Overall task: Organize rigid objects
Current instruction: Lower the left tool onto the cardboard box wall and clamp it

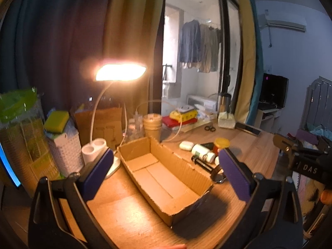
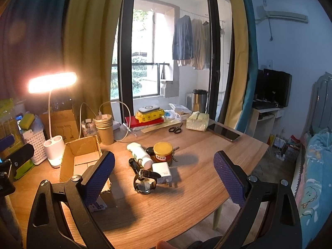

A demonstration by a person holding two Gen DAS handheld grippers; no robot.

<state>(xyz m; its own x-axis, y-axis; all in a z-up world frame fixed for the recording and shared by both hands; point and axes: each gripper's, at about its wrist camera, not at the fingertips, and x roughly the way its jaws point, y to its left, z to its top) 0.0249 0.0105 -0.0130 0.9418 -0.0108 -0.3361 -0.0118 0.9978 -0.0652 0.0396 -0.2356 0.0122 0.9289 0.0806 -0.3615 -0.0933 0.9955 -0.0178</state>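
Observation:
An empty open cardboard box [image 1: 164,178] lies on the wooden table, also in the right wrist view [image 2: 81,155]. Right of it is a cluster: a wristwatch [image 2: 145,183], a white charger [image 2: 162,171], a white bottle [image 2: 141,155], a yellow-lidded jar [image 2: 163,152], a black flashlight [image 2: 133,164] and a white earbud case [image 1: 185,145]. My left gripper [image 1: 166,172] is open and empty above the box. My right gripper [image 2: 164,174] is open and empty above the cluster, with the watch between its pads.
A lit desk lamp [image 2: 53,149] and a white basket [image 2: 36,143] stand left of the box. Paper cups [image 2: 104,128], scissors [image 2: 175,129], a tissue box [image 2: 197,120], a phone [image 2: 225,131] and stacked books [image 2: 145,120] line the back. The table edge [image 2: 238,188] is at the right.

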